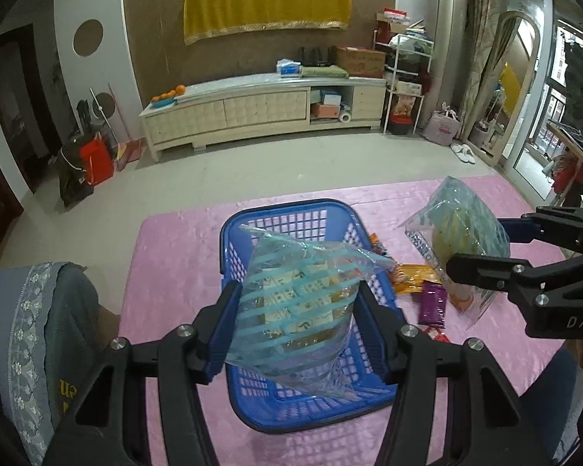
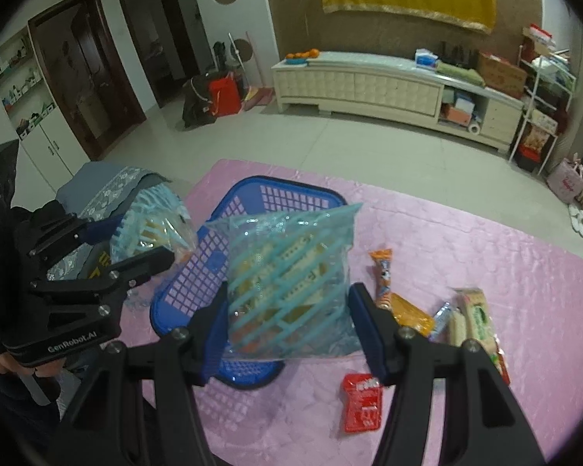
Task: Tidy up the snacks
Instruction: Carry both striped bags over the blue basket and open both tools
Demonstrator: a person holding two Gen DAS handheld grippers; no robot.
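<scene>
The left gripper, clenched on a striped snack bag, hangs directly over the blue basket at frame centre. The right gripper grasps a second striped bag; in its view the basket lies lower left, partly behind that bag.

Blue latticed basket on a glossy pink tablecloth. Both clear snack bags carry pale turquoise stripes. A red sachet; an orange wrapper; a purple packet.
</scene>
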